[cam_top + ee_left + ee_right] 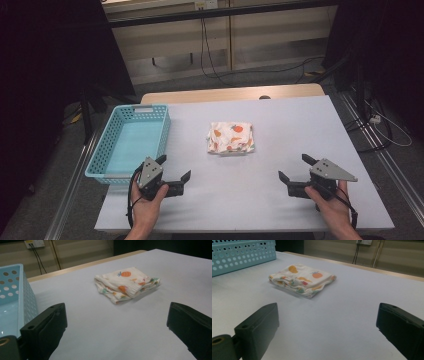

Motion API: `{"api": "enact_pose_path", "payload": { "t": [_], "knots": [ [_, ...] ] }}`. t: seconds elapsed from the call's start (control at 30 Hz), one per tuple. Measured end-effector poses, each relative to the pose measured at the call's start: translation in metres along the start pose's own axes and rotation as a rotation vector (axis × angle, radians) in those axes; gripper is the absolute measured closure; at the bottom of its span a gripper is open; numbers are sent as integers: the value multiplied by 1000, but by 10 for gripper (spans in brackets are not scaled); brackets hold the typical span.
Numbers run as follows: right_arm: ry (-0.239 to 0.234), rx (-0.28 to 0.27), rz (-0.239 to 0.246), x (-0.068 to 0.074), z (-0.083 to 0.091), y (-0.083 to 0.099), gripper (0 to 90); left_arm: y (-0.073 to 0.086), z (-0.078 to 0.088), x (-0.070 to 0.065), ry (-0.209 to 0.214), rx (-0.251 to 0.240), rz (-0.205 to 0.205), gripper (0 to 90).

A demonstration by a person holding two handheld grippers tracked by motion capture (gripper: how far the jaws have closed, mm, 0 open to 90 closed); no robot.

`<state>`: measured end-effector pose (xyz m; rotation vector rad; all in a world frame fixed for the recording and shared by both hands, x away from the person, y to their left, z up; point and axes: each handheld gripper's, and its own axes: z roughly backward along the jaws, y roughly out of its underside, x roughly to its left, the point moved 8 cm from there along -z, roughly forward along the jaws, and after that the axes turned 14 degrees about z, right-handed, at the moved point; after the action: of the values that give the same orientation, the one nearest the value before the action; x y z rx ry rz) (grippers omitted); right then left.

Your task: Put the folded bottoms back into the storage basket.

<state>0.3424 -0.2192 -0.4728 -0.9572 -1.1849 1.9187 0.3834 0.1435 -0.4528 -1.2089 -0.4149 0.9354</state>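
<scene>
Near edge of the bench [280, 210]: we hold the left gripper [172, 176] and right gripper [295, 175] low, jaws spread wide, grasping nothing, aimed inward, likely readying a pickup. Mid-bench lies the folded fruit-print cloth [230, 138]. Along the left edge, an empty blue basket [112, 131].

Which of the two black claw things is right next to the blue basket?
The left gripper, at the basket's near corner. The right gripper sits apart on the table's other side, beyond the folded cloth.

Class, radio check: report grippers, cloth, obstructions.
Left gripper open, right gripper open, both empty. Folded cloth mid-table, untouched. Blue basket left of it. Path clear.
</scene>
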Motion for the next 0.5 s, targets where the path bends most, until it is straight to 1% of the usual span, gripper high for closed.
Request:
{"api": "enact_pose_path", "payload": {
  "t": [0.07, 0.1, 0.17, 0.2, 0.23, 0.37, 0.43, 0.5],
  "knots": [
    [-7, 3, -2, 1, -1, 0, 37, 0, 0, 0, -2, 2, -5, 31],
    [-14, 5, -3, 2, -2, 0, 37, 1, 0, 0, 4, 14, -11, 30],
    [-17, 6, -2, 2, -2, 0, 37, 2, 0, -1, 6, 21, -9, 31],
    [-20, 8, 0, 3, -2, 1, 37, 3, -1, -1, 2, 23, -12, 31],
    [-33, 11, 4, 4, -3, 1, 37, 3, -2, -1, 1, 25, -15, 30],
    [-45, 13, 9, 5, -3, 1, 37, 4, -3, -2, 1, 32, -24, 30],
    [-64, 24, 12, 7, -6, 2, 41, 4, -2, -2, 0, 31, -16, 30],
    [-78, 26, 12, 9, -8, 3, 53, 4, -1, 0, -9, 30, -18, 31]
  ]
}}
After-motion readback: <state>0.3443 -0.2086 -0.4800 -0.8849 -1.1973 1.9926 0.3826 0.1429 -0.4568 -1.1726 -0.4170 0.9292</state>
